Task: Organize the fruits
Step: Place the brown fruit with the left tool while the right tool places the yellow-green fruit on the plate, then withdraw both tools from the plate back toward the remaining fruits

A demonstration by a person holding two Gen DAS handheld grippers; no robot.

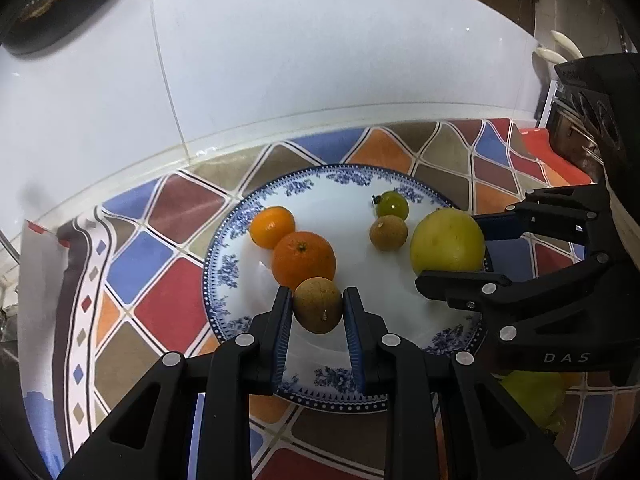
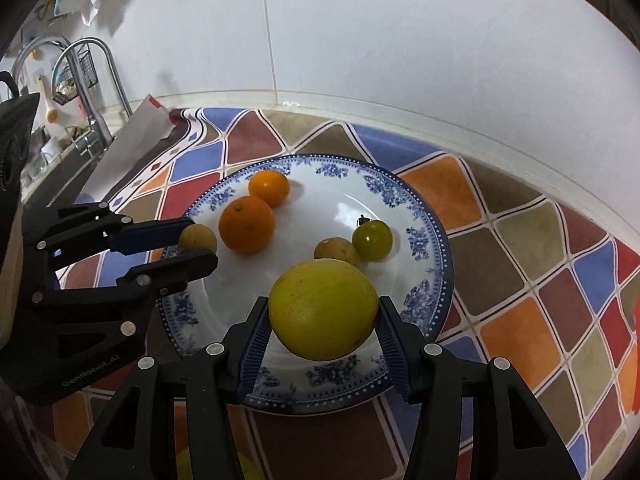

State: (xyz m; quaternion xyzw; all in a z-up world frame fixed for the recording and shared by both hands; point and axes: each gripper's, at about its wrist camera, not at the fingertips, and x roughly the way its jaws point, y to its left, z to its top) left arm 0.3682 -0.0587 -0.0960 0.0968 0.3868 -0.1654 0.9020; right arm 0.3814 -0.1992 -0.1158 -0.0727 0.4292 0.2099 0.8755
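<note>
The left gripper (image 1: 318, 306) pinches a brown fruit (image 1: 319, 305) over the plate's (image 1: 224, 276) near rim. The right gripper (image 2: 323, 316) clamps a yellow fruit (image 2: 323, 316) over the same plate. 2 oranges (image 1: 303, 260), a green tomato (image 1: 392, 205) and another brown fruit (image 1: 388, 232) lie on it. The plate sits on a counter (image 1: 160, 264) covered in coloured diamonds, against a white tiled wall (image 1: 320, 60). A tap (image 2: 100, 80) stands at left.

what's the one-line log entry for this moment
left gripper shut on small brown fruit | right gripper shut on yellow fruit | both over plate
</note>
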